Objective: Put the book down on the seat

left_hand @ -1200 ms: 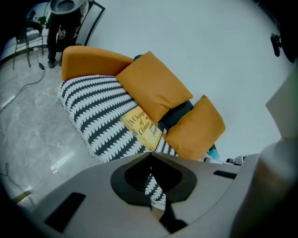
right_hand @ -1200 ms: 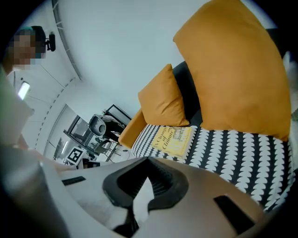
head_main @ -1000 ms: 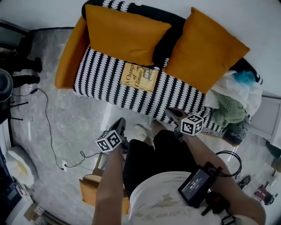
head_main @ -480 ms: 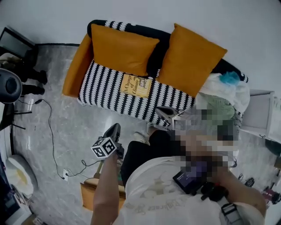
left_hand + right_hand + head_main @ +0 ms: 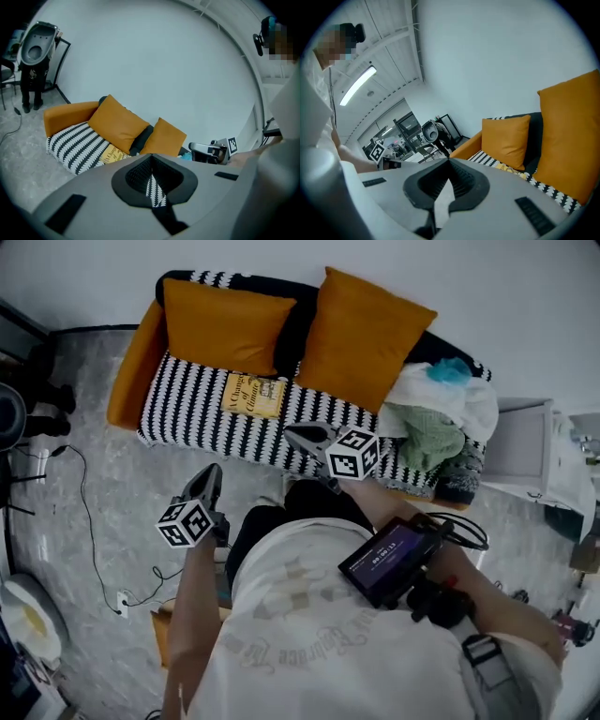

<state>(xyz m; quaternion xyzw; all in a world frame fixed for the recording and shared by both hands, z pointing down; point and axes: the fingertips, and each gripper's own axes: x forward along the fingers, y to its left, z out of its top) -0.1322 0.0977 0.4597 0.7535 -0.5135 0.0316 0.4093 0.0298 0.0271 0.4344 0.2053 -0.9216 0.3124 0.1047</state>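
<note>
The yellow book (image 5: 254, 395) lies flat on the black-and-white striped seat (image 5: 192, 404) of the sofa, in front of the left orange cushion (image 5: 223, 326). No gripper touches it. My left gripper (image 5: 208, 482) hangs over the floor in front of the sofa, shut and empty. The right gripper (image 5: 302, 436) is over the seat's front edge, right of the book, with its jaws together and nothing in them. The left gripper view shows the book (image 5: 111, 153) beyond the shut left gripper (image 5: 150, 162). The right gripper view shows the book (image 5: 509, 168) past the right gripper (image 5: 449, 162).
A second orange cushion (image 5: 364, 334) leans on the backrest. A pile of clothes (image 5: 434, 427) fills the sofa's right end, beside a white cabinet (image 5: 521, 451). A cable (image 5: 91, 521) trails over the grey floor. A stand with equipment (image 5: 36, 47) is at the left.
Both grippers have risen and drawn back from the sofa, rolling a little. The book stays where it lay on the seat. The head view has shifted.
</note>
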